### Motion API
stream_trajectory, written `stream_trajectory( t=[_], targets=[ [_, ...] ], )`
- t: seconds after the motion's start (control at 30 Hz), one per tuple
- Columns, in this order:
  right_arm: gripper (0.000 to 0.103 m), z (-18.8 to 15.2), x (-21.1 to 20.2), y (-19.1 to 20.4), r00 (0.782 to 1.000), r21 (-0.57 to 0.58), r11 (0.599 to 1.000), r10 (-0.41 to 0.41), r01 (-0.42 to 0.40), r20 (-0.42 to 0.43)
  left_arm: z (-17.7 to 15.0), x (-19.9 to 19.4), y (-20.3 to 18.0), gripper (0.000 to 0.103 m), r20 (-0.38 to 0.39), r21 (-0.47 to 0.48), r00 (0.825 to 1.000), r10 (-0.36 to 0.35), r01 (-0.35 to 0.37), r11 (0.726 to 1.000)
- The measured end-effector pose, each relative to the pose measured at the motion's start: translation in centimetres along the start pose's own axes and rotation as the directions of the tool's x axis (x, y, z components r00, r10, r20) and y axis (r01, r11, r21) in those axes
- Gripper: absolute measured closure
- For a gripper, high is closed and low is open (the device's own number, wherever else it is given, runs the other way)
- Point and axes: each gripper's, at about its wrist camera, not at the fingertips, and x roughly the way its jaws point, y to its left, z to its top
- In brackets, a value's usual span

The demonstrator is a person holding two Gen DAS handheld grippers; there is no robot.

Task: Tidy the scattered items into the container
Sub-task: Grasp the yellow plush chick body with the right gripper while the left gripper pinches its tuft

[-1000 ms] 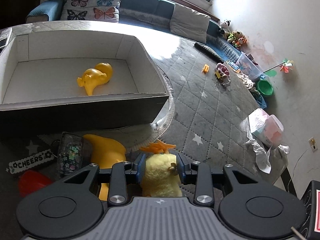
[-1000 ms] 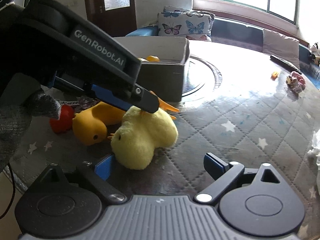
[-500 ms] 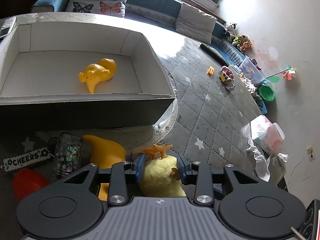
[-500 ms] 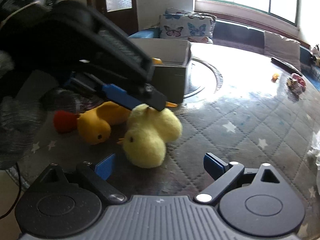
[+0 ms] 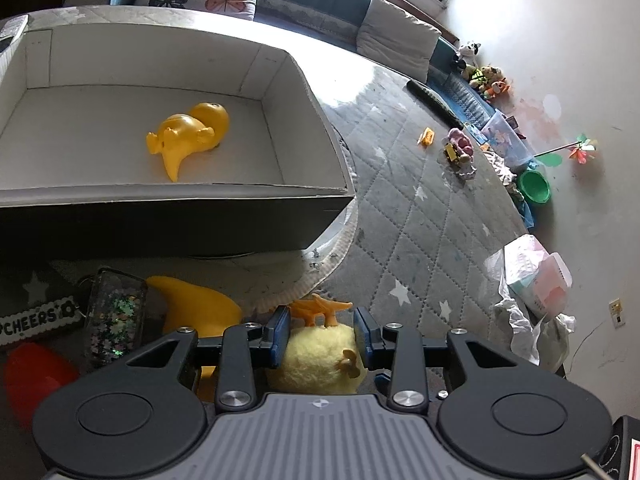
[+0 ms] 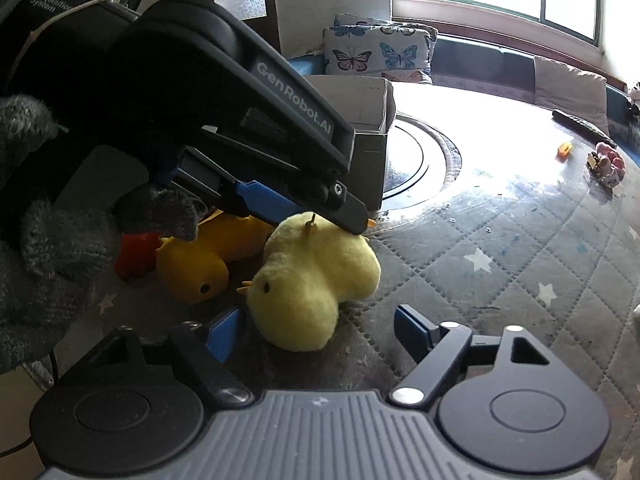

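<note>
My left gripper (image 5: pixel 322 334) is shut on a yellow plush chick (image 5: pixel 320 358) with orange feet and holds it just above the quilted mat. The chick (image 6: pixel 316 280) also hangs under the left gripper (image 6: pixel 352 222) in the right wrist view. My right gripper (image 6: pixel 316 330) is open and empty, its jaws either side of the chick, below it. The cardboard box (image 5: pixel 320 184) stands ahead and holds a yellow rubber duck (image 5: pixel 188 134). A second yellow duck (image 5: pixel 196 306) (image 6: pixel 204 268) lies on the mat beside the chick.
A red toy (image 5: pixel 32 376), a glitter case (image 5: pixel 114 314) and a "CHEERS" tag (image 5: pixel 30 322) lie at the left. A remote (image 5: pixel 434 104), small toys (image 5: pixel 460 152) and a green bowl (image 5: pixel 534 186) lie far right. Crumpled paper and packets (image 5: pixel 532 280) sit at the right edge.
My left gripper has lifted the plush chick off the mat and risen, so the box shows more from above. The right gripper has stayed open and still.
</note>
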Motion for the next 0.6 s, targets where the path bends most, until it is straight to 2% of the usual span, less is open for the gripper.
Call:
stream_trajectory(
  t=[0.13, 0.23, 0.33, 0.6],
  targets=[
    [0.039, 0.0, -0.2, -0.1, 1.000, 0.005, 1.000, 0.011, -0.011, -0.001, 0.0, 0.0, 0.0, 0.065, 0.000, -0.006, 1.000, 0.001, -0.001, 1.000],
    [0.045, 0.0, -0.4, -0.1, 1.000, 0.008, 1.000, 0.019, -0.019, -0.002, 0.0, -0.1, -0.1, 0.065, -0.003, -0.011, 1.000, -0.002, 0.001, 1.000],
    [0.048, 0.0, -0.5, -0.2, 1.000, 0.012, 1.000, 0.028, -0.028, -0.003, 0.0, -0.2, 0.0, 0.065, -0.011, -0.027, 1.000, -0.016, 0.016, 0.999],
    [0.047, -0.5, -1.1, -1.2, 1.000, 0.031, 1.000, 0.004, -0.004, -0.011, 0.0, 0.3, -0.3, 0.064, -0.014, -0.054, 0.999, -0.034, 0.033, 0.998]
  ],
)
